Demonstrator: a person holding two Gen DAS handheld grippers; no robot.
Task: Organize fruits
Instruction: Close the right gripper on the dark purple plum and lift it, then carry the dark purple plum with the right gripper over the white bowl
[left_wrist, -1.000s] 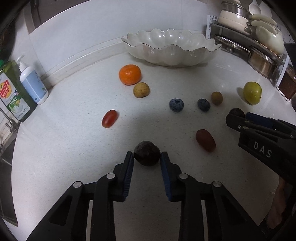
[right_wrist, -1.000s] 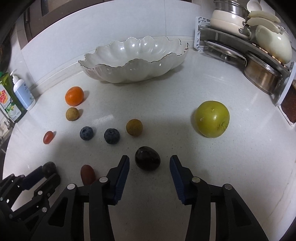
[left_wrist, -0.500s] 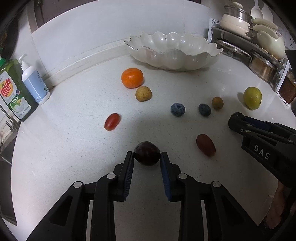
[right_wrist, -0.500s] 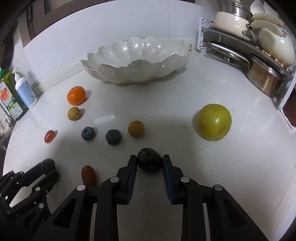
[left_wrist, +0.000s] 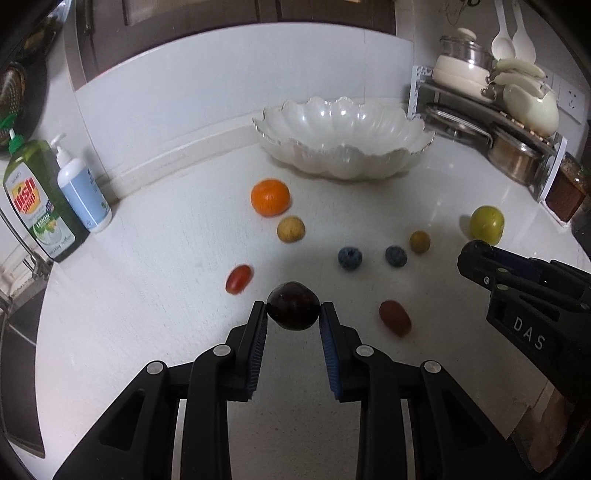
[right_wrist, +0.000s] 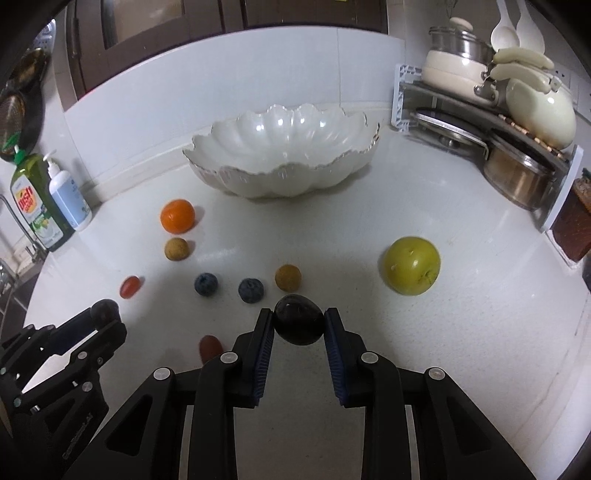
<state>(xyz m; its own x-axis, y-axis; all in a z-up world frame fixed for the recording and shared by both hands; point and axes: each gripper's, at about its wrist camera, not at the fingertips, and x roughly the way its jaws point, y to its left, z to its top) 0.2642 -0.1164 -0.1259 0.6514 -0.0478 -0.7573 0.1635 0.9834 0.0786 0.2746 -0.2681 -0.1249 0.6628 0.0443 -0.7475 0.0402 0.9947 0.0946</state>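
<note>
- Your left gripper (left_wrist: 293, 314) pinches a dark plum (left_wrist: 293, 305); your right gripper (right_wrist: 299, 325), open a second ago, now clamps a second dark plum (right_wrist: 298, 318).
- Both plums have lifted off the counter (right_wrist: 461, 332), ready to carry.
- The scalloped white bowl (right_wrist: 280, 177) beyond holds nothing; the other fruits lie loose before it.

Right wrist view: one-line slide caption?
Right gripper clamps a dark plum above the counter, scalloped white bowl beyond.
</note>
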